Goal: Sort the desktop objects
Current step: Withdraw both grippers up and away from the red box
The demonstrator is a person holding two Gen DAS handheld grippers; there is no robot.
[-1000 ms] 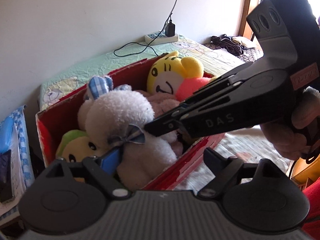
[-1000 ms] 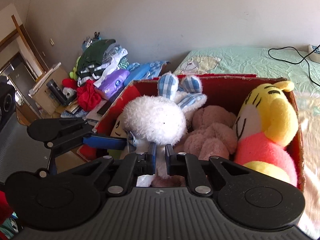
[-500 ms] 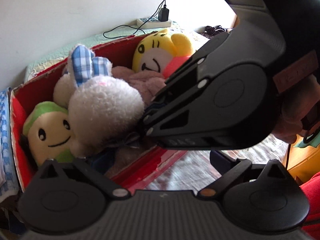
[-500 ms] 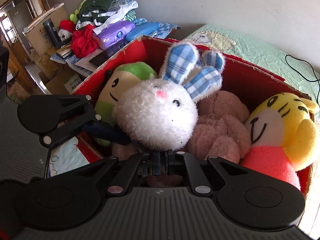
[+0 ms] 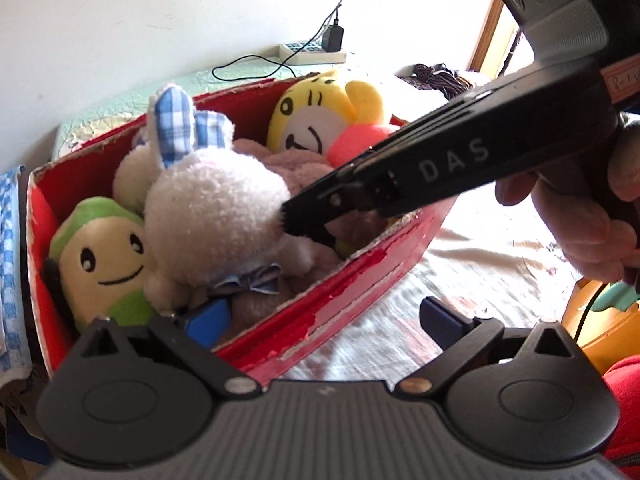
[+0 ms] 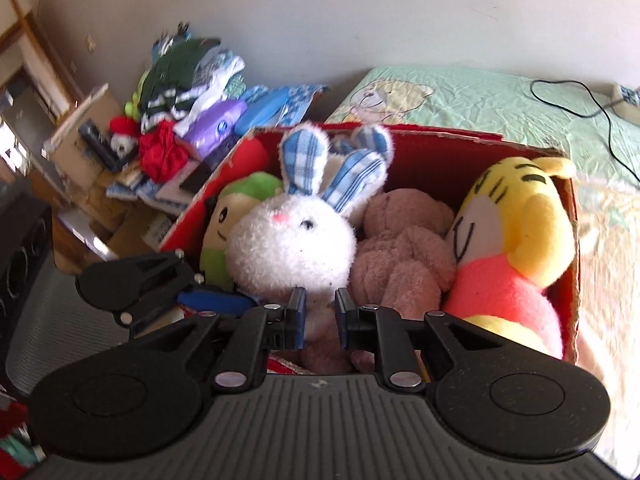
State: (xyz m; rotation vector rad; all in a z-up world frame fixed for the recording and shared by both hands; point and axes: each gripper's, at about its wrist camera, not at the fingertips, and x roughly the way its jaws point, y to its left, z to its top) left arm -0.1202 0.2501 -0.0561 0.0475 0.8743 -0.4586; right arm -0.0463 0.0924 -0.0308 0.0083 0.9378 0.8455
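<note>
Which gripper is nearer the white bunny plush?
Right. The right gripper has its jaws around the white bunny plush just below its head; the left gripper sits lower, by the red box's near wall.

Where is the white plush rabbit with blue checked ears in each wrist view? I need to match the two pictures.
Left wrist: white plush rabbit with blue checked ears sits left of centre, its face turned away, inside the red cardboard box.
Right wrist: the rabbit sits at centre, facing the camera, just above the jaws.
Shared landmark: yellow plush tiger in a pink top, right of the rabbit in both.
</note>
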